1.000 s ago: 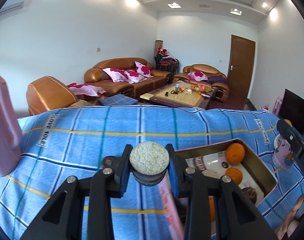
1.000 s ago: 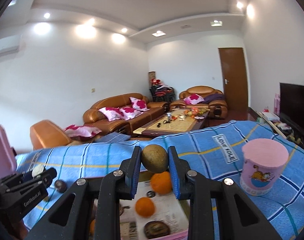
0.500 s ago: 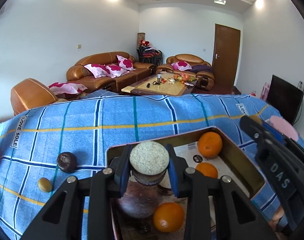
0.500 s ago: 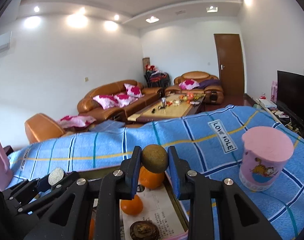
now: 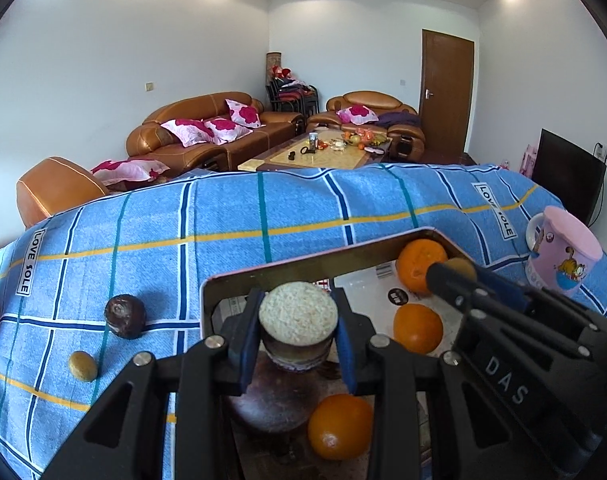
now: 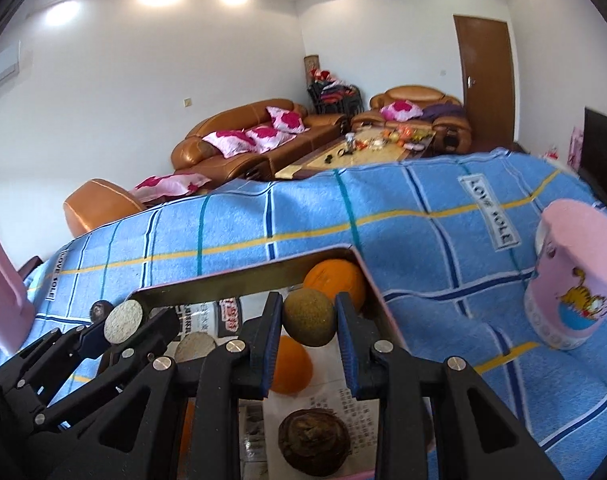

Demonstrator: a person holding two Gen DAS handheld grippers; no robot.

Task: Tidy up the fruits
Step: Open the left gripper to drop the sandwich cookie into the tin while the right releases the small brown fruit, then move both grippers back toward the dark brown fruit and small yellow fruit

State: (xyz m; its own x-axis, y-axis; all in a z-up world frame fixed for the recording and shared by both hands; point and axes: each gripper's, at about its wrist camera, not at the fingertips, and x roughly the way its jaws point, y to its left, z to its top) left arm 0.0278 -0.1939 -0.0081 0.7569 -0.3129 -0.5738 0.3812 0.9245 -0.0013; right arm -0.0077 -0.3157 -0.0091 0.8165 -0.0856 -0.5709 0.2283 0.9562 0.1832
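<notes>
Here both grippers hang over the open box (image 5: 263, 274) that sits on the blue checked cloth (image 5: 223, 216), which fits a step of dropping fruit into it. The left gripper (image 5: 297, 338) is clenched on a dark round fruit with a pale cut face (image 5: 298, 317), held above the box's near-left part, where another dark fruit (image 5: 271, 404) already lies. The right gripper (image 6: 308, 334) is clamped on a greenish-brown fruit (image 6: 309, 317), held over the box's far right corner just in front of an orange (image 6: 335, 278). Carrying one piece in each hand probably saves a trip, and holding them high keeps them clear of the box wall.

Two pieces remain out on the cloth to the left of the box: a dark brown fruit (image 5: 124, 316) and a small yellowish one (image 5: 82, 366). A pink mug (image 6: 575, 280) stands to the right, apart from the box.

The black gripper frames hide much of the box floor, so the full count of fruit inside is uncertain. What kind the dark fruits are is hard to tell.
</notes>
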